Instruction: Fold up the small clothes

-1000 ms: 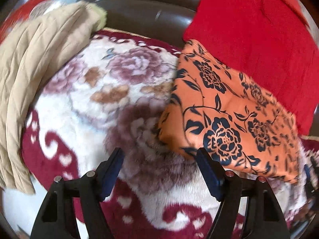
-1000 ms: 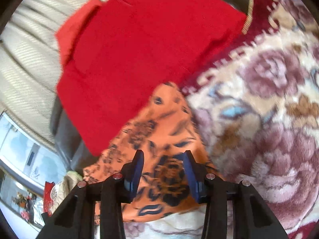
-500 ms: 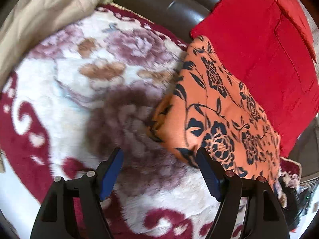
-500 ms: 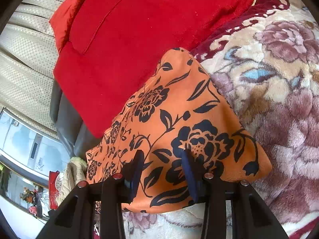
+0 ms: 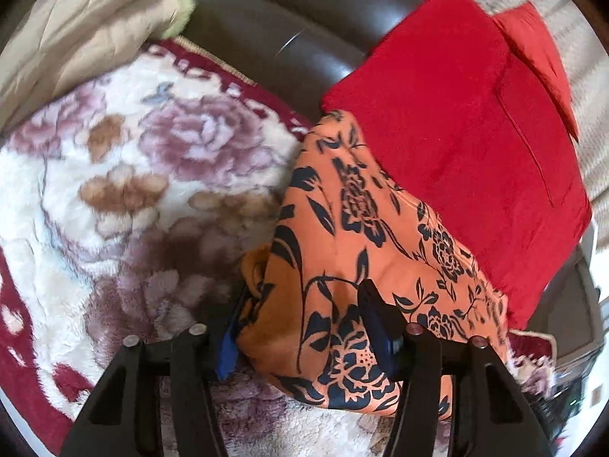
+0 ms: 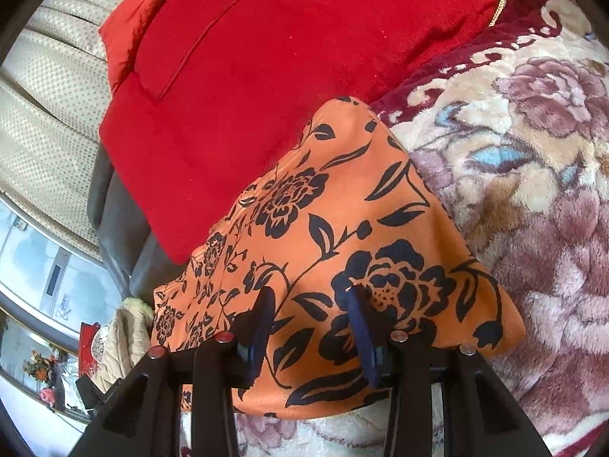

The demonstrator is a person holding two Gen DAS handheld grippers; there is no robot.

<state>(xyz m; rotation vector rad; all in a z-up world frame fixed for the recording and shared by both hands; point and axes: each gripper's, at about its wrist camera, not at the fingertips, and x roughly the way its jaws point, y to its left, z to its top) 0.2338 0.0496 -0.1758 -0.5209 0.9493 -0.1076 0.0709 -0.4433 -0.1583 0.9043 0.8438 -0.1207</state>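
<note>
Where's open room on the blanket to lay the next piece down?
Free: the floral blanket between the beige jacket and the orange cloth; also the blanket to the cloth's right in the right wrist view. Crowded: the far side, where the red cushion abuts the cloth, and both grippers, left and right.

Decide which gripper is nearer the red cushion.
Neither clearly: both grippers, left gripper and right gripper, grasp the orange floral cloth with the red cushion beyond.
</note>
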